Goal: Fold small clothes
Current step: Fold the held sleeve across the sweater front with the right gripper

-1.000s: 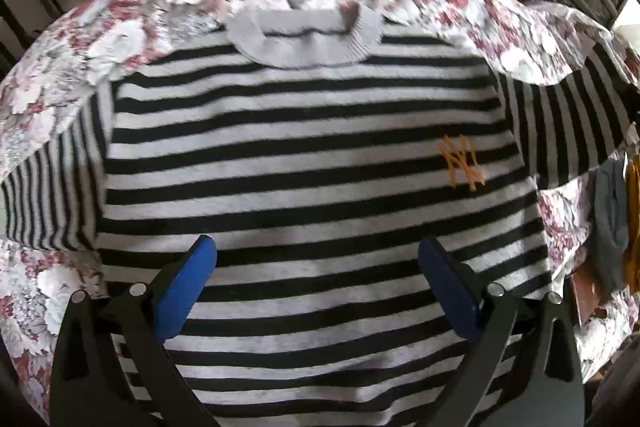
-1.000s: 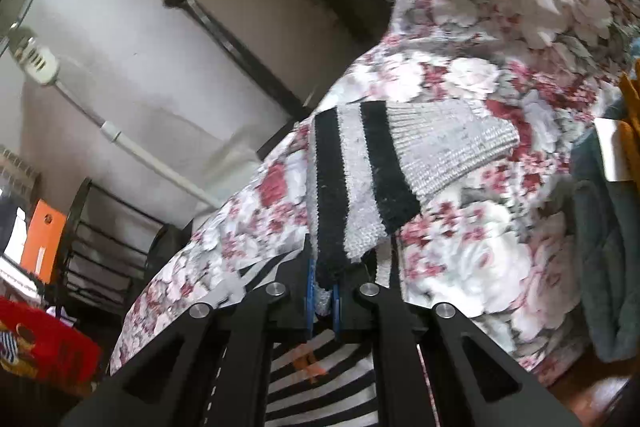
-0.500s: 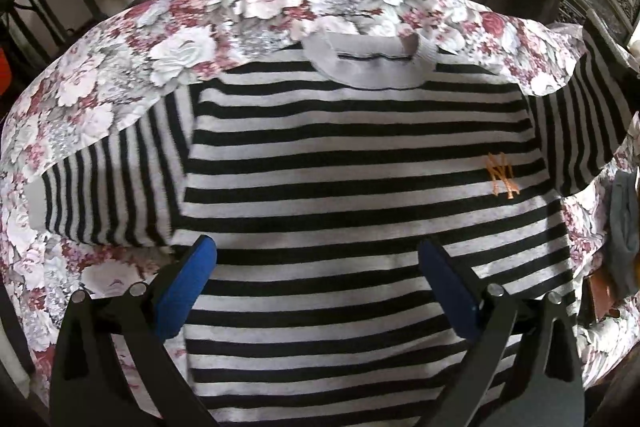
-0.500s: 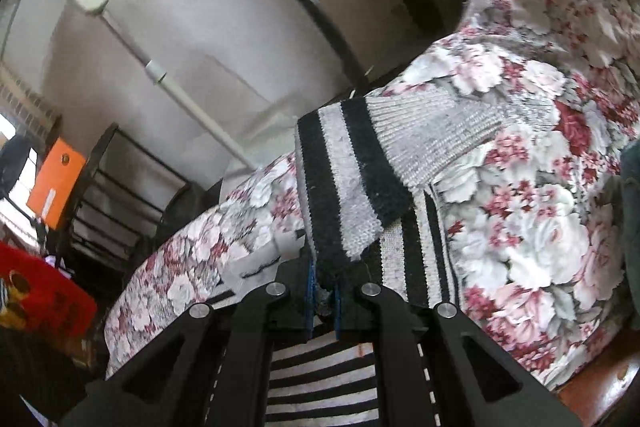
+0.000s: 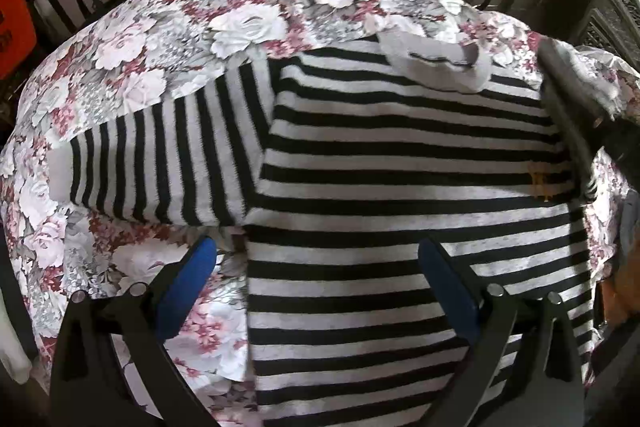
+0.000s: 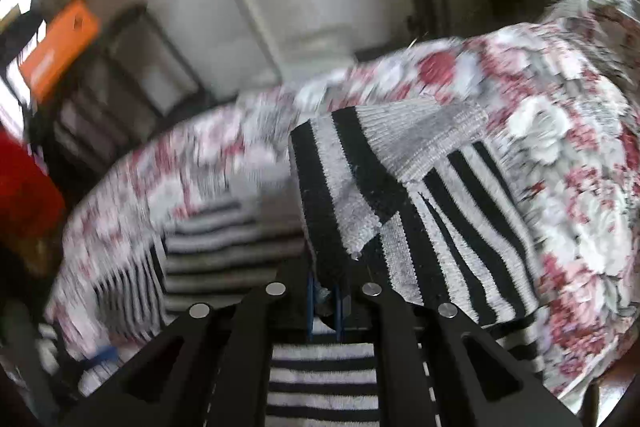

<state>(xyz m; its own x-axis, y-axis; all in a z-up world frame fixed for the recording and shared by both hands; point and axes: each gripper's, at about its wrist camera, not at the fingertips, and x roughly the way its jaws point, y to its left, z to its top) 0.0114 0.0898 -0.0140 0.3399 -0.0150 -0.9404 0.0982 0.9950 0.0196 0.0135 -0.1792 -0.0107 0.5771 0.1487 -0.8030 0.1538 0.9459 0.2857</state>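
The left claw [image 5: 316,279] hangs released, pads wide, above the striped sweater [image 5: 400,195] spread on the floral cloth [image 5: 168,39]. The right claw [image 6: 325,301] is clenched on a sleeve [image 6: 360,187] (cuff toward 1 o'clock).

Light: soft daylight, even, no glare
Left wrist view: mostly sharp; blur at right edge
Right wrist view: heavy motion blur, worst at left
Edges: fisheye bending, dark corners
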